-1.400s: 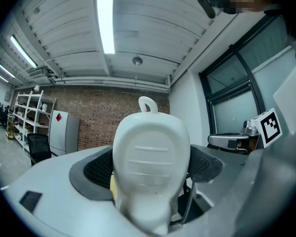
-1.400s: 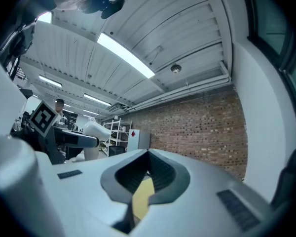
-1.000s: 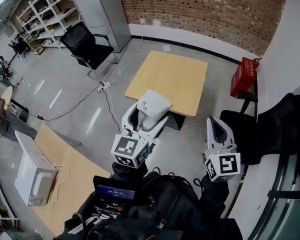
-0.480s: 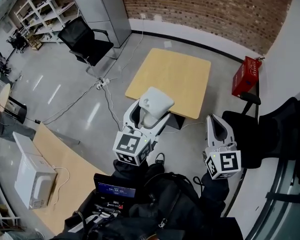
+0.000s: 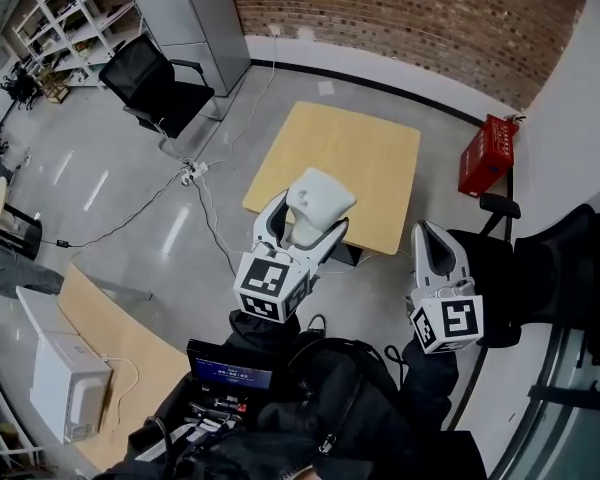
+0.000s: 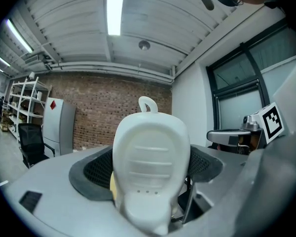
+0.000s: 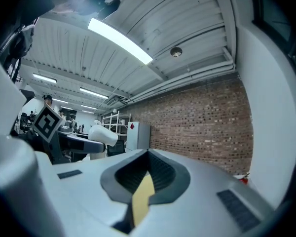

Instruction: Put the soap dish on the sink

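A white plastic soap dish (image 5: 319, 197) with ribs and a small hanging loop sits between the jaws of my left gripper (image 5: 306, 215), which is shut on it and held up in the air. In the left gripper view the soap dish (image 6: 150, 157) fills the middle, its loop pointing up, and the left gripper (image 6: 150, 184) clamps its lower part. My right gripper (image 5: 432, 249) is held to the right, shut, with nothing between its jaws. From the right gripper (image 7: 147, 177) view the soap dish (image 7: 102, 136) shows at the left. No sink is in view.
A square wooden table (image 5: 365, 144) stands on the grey floor beyond both grippers. A black office chair (image 5: 152, 83) and a grey cabinet (image 5: 185, 13) are at the far left, a red crate (image 5: 479, 154) by the brick wall. A white box (image 5: 64, 372) sits on a nearer wooden table.
The left gripper has lifted slightly up and to the right with the soap dish still in it. The right gripper has hardly moved. The head view has shifted a little.
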`<state>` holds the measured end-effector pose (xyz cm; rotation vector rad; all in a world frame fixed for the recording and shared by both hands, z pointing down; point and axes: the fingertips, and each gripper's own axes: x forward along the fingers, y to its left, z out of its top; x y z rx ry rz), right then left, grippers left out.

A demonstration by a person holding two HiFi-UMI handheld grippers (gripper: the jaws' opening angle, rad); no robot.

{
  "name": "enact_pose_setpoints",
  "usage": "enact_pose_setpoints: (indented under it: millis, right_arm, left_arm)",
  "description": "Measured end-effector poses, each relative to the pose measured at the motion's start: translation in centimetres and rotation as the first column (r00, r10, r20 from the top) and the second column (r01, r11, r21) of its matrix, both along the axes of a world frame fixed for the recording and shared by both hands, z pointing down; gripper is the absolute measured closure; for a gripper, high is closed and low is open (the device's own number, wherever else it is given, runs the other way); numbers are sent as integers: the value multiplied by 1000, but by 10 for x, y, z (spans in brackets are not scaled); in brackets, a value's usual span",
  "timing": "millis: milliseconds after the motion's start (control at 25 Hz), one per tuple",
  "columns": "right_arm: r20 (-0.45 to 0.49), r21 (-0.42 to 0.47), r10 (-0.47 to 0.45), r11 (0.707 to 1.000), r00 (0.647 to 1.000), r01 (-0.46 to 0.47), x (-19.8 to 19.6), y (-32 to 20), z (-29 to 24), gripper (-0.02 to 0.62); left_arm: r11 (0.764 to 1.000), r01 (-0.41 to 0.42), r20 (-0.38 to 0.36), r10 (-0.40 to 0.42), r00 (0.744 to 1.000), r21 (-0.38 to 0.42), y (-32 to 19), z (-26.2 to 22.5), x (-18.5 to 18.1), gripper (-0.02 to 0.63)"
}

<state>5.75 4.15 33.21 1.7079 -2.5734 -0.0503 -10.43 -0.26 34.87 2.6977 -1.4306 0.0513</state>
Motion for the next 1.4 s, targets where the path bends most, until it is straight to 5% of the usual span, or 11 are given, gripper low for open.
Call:
enact_pose_setpoints:
  millis: [800,1400]
  right_arm:
    - [7,-95,70,993,998,-69,-13,-74,28,591]
    - [69,-82,-6,997,998,12,19,-149,30,591]
  left_arm:
    - [988,-125,-14,124,992,-96,-83,39,10,152]
    - [994,-54,41,58,997,-92,-145,35,40,152]
